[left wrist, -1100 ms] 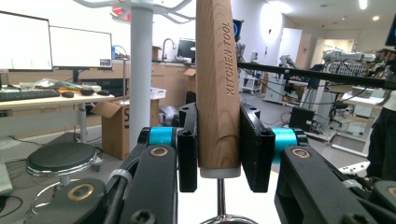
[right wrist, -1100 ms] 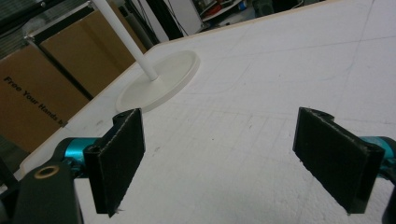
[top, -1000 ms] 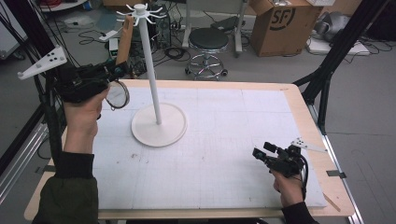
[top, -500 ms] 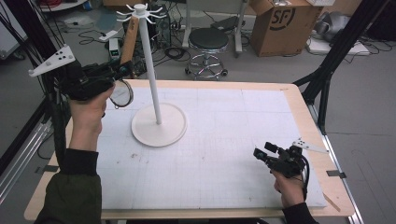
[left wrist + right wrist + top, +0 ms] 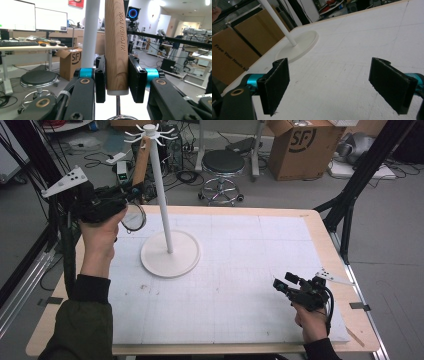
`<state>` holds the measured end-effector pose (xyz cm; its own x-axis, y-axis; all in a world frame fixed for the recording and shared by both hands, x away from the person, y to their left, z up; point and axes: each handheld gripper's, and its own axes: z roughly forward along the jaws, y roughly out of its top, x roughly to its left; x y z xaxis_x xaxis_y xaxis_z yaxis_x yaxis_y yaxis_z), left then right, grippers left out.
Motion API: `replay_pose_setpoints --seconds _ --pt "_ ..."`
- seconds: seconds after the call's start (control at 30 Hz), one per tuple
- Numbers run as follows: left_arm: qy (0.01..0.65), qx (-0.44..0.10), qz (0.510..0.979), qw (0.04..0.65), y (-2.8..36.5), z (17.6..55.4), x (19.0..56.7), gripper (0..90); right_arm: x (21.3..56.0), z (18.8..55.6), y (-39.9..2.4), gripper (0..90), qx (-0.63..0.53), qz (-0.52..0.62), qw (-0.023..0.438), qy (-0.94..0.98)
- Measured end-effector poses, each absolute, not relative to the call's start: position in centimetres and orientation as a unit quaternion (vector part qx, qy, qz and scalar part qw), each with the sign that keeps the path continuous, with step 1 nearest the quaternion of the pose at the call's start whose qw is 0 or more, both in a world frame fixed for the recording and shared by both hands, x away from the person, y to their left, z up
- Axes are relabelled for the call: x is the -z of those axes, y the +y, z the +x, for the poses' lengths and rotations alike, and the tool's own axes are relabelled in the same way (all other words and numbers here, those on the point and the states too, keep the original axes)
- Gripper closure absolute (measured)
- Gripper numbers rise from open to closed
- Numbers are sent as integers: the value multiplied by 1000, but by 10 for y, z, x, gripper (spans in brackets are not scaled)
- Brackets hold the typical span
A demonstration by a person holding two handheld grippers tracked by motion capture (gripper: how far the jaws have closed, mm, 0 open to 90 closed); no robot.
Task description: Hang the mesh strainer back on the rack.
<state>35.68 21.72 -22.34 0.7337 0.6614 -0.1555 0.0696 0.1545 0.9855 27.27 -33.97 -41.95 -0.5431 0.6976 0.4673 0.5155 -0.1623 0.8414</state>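
Note:
A kitchen tool with a long wooden handle [image 5: 141, 168] stands upright beside the white rack pole [image 5: 161, 190], its top close under the rack's hooks [image 5: 150, 131]. A round wire ring [image 5: 134, 219] hangs at its lower end. My left gripper [image 5: 131, 195] is shut on the handle [image 5: 116, 45] near its bottom, with the pole [image 5: 91, 35] just behind. The left gripper [image 5: 116, 77] has both pads pressed on the wood. My right gripper [image 5: 284, 281] rests low over the mat at the front right, open and holding nothing [image 5: 329, 87].
The rack's round base [image 5: 170, 254] stands on the white mat [image 5: 250, 250] left of centre, and also shows as the base [image 5: 298, 47] ahead of the right gripper. A stool [image 5: 224, 165] and a cardboard box [image 5: 300, 145] stand beyond the table's far edge.
My left gripper has shifted slightly right, towards the pole, carrying the wooden-handled tool. The right gripper has stayed in place.

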Motion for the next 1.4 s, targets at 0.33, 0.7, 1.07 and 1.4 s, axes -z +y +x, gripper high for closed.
replay_pose_setpoints --seconds 0.33,0.7,1.07,1.4 --pt "309 -223 606 699 211 360 227 707 419 270 -340 162 -600 472 78 641" --pt "313 -240 597 699 202 367 238 701 418 269 -343 165 -601 474 79 639" --pt "332 -239 574 709 207 367 238 498 418 268 -344 166 -603 472 81 638" --pt "328 -242 568 715 213 354 250 375 418 267 -343 165 -603 472 80 638"
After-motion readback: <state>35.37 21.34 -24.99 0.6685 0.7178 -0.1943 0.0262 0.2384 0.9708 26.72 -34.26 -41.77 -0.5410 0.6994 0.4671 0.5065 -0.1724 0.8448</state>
